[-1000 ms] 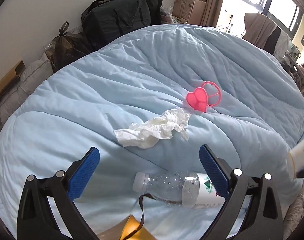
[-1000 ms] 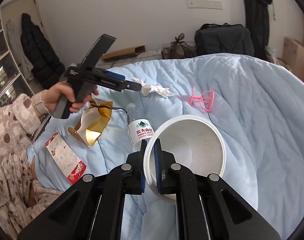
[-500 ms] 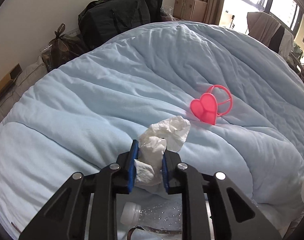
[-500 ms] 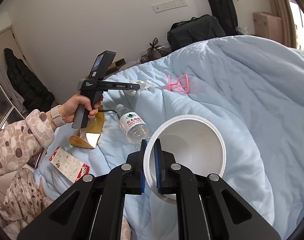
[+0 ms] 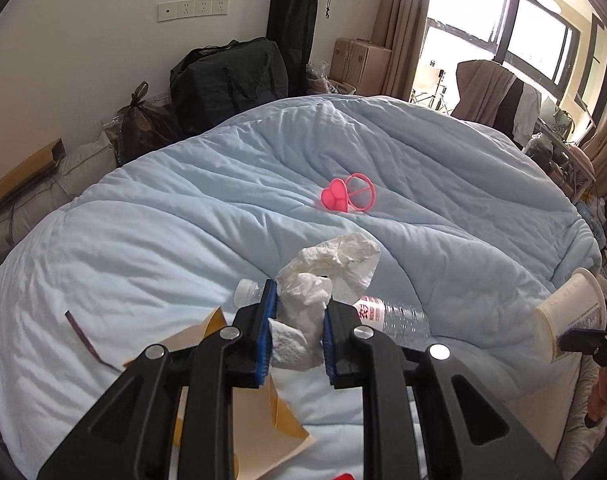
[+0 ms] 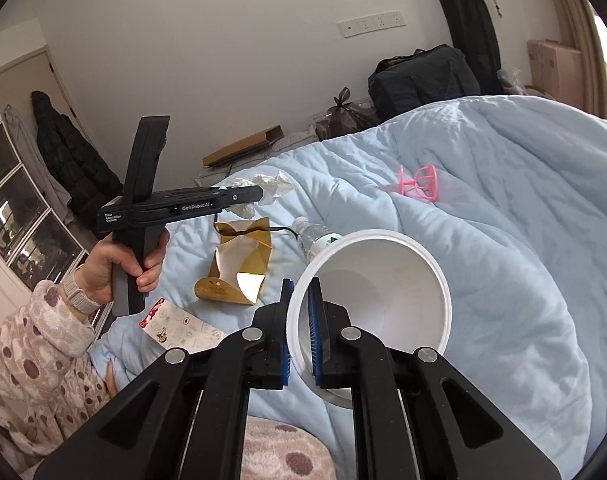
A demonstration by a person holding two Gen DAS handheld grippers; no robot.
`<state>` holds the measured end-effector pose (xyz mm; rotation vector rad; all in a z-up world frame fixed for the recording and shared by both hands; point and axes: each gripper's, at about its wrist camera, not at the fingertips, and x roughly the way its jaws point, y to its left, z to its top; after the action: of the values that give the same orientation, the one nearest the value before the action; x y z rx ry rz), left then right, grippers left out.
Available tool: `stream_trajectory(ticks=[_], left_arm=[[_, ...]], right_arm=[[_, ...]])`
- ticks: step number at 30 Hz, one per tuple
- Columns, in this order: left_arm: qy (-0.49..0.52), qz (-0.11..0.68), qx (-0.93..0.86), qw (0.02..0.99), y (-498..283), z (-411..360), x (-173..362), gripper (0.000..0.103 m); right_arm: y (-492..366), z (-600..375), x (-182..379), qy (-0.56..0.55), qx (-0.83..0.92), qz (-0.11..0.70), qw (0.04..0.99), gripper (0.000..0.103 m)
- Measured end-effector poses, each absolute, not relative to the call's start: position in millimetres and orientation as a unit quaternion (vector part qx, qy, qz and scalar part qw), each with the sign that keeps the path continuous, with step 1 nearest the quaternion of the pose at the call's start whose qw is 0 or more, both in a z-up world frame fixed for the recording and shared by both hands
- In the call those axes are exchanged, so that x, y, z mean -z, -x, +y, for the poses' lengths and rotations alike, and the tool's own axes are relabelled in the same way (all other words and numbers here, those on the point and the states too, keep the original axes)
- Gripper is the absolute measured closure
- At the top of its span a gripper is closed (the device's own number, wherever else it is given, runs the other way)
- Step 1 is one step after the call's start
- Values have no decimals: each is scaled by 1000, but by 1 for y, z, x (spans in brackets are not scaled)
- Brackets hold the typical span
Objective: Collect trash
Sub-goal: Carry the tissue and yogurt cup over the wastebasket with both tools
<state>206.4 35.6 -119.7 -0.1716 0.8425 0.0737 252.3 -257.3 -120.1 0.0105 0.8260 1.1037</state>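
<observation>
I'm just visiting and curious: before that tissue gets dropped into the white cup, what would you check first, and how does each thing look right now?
1. Crumpled tissue gripped by left gripper: ok.
2. Tissue lifted clear of the blue duvet: ok.
3. White cup pinched at its rim by right gripper: ok.
4. Cup mouth open and empty: ok.
5. Tissue above the cup mouth: not ok, it is apart, off to one side.
6. Tissue's loose tail will fit in the cup: cannot tell.

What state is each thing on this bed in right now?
Left tongs: shut on tissue.
Tissue: crumpled, lifted.
Right tongs: shut on cup rim.
White cup: empty, tilted.
Water bottle: lying, capped.
Gold box: opened, lying.
</observation>
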Motion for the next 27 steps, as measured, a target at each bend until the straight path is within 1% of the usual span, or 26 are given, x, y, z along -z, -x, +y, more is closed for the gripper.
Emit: stream_trajectory(ticks=[9, 15, 27], left_arm=[[96, 384, -83, 915, -69, 74, 89, 83], [127, 375, -150, 906, 39, 133, 83, 83], [133, 363, -255, 886, 227, 244, 75, 83]], right_arm=[[-179, -196, 90, 61, -568, 355, 740, 96], [-119, -127, 74, 87, -625, 333, 700, 96], [13, 33, 62, 165, -733, 300, 588, 96]])
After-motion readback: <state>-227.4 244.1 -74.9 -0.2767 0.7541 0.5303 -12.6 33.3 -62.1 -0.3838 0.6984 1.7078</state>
